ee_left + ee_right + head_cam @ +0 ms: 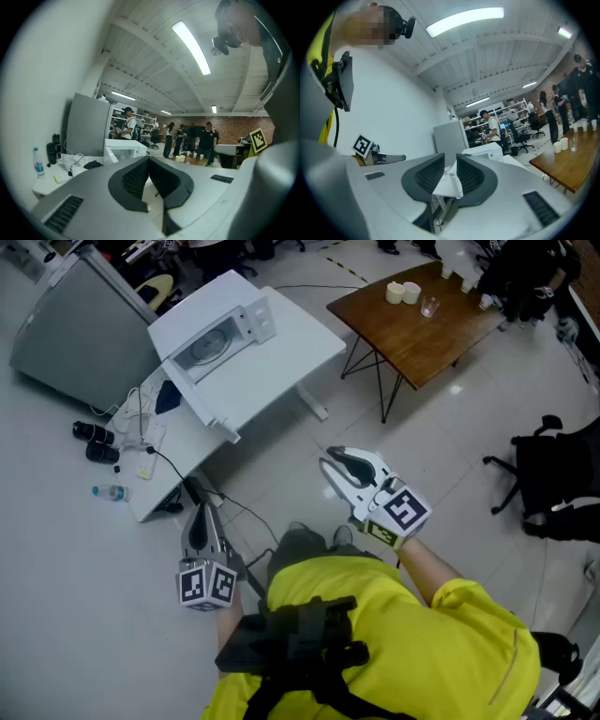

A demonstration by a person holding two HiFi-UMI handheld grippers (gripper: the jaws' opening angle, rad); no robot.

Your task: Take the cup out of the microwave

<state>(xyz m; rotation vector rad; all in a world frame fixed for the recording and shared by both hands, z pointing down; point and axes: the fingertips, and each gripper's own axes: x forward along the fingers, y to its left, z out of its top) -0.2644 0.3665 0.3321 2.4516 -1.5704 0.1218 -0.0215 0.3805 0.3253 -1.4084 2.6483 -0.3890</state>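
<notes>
My left gripper (199,514) sits low at my left side, tipped a little nose-down. Its jaws are pressed together with nothing between them. My right gripper (339,463) is held farther out and level, its jaws a narrow slit apart and empty. My right forearm (427,566) reaches forward, bare below a yellow sleeve (473,606). My left arm is tucked in close, mostly hidden behind the gripper's marker cube (206,585). The two grippers are well apart.
</notes>
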